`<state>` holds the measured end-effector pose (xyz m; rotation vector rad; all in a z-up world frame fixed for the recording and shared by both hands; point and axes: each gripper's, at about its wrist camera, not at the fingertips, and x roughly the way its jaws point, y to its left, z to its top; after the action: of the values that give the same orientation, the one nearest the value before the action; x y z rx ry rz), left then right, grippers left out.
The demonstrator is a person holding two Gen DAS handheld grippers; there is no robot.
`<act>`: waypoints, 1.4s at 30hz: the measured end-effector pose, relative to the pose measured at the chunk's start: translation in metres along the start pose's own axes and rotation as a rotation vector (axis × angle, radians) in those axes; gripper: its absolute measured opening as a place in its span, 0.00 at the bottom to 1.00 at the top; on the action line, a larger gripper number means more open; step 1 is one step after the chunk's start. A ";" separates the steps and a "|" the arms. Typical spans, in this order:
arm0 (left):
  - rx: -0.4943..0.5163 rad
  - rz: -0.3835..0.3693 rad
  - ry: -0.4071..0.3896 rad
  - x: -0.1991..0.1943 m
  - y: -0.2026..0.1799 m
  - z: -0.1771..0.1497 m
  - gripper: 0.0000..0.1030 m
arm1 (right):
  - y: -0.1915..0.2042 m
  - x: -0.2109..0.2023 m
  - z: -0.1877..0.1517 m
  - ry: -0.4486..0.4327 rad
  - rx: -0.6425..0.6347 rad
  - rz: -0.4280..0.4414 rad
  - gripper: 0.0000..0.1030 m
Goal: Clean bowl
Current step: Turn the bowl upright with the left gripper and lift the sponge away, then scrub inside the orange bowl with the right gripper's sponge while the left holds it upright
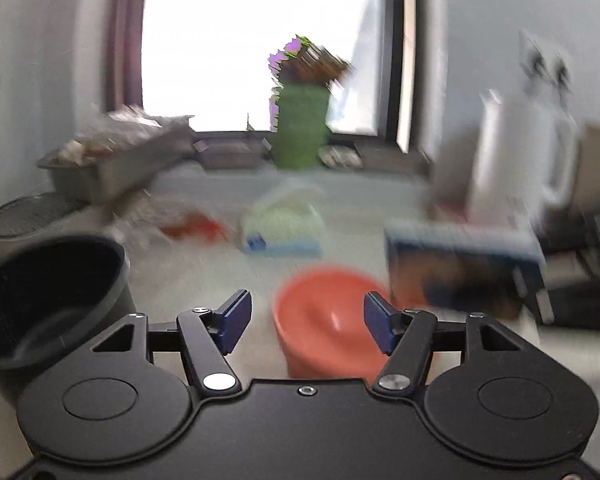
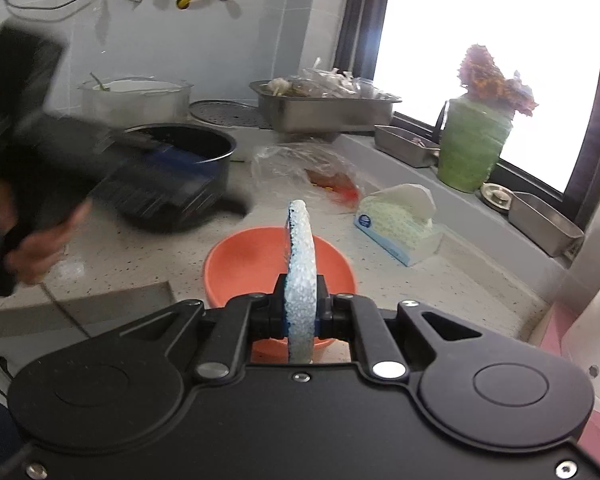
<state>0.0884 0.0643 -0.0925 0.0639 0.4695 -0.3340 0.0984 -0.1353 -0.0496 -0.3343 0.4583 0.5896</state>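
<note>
Two grippers work over a pale speckled countertop (image 2: 440, 280), the widest surface in either view, running back to a bright window. On the sill stands a green vase (image 2: 472, 144) of dried flowers, with small steel trays beside it. A large steel tray (image 2: 328, 110) heaped with plastic-wrapped items sits at the back of the counter, and a dark pot (image 2: 188, 148) stands to its left; in the left wrist view that pot (image 1: 48, 300) is just left of the gripper. A white kettle (image 1: 524, 156) rises at the right, with a dark box (image 1: 464, 268) in front of it, both blurred.

Near the middle of the counter lies a tissue pack (image 2: 400, 224), and a crumpled clear bag (image 2: 312, 168) with something red inside lies between it and the pot.

The orange bowl (image 2: 276, 268) rests upright on the counter, directly ahead of the right gripper (image 2: 300, 312). That gripper's fingers pinch a thin blue-and-white sponge (image 2: 300, 264) held on edge, its upper part standing in front of the bowl's hollow.

The left gripper (image 1: 306, 320), blurred in the right wrist view and carried by a hand (image 2: 32, 252), has its blue pads (image 1: 232, 320) spread apart with nothing between them; the bowl (image 1: 324, 320) lies beyond the gap, apart from both pads.
</note>
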 end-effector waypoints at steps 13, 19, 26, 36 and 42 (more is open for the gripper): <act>0.114 -0.034 0.103 0.038 -0.035 -0.046 0.64 | -0.001 0.000 -0.003 0.034 -0.022 -0.010 0.12; 0.120 0.027 0.116 0.083 -0.042 -0.053 0.37 | 0.001 -0.003 -0.009 0.058 -0.039 -0.026 0.12; 0.111 0.006 0.150 0.088 -0.034 -0.046 0.37 | 0.005 0.003 -0.013 0.103 -0.337 0.003 0.12; 0.155 -0.060 0.190 0.087 -0.025 -0.044 0.38 | 0.044 0.034 -0.005 0.102 -1.005 0.233 0.12; 0.149 -0.081 0.198 0.081 -0.019 -0.046 0.37 | 0.042 0.067 0.019 0.086 -1.100 0.241 0.12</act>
<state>0.1305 0.0283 -0.1700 0.2244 0.6436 -0.4447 0.1282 -0.0637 -0.0738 -1.3682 0.2155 1.0379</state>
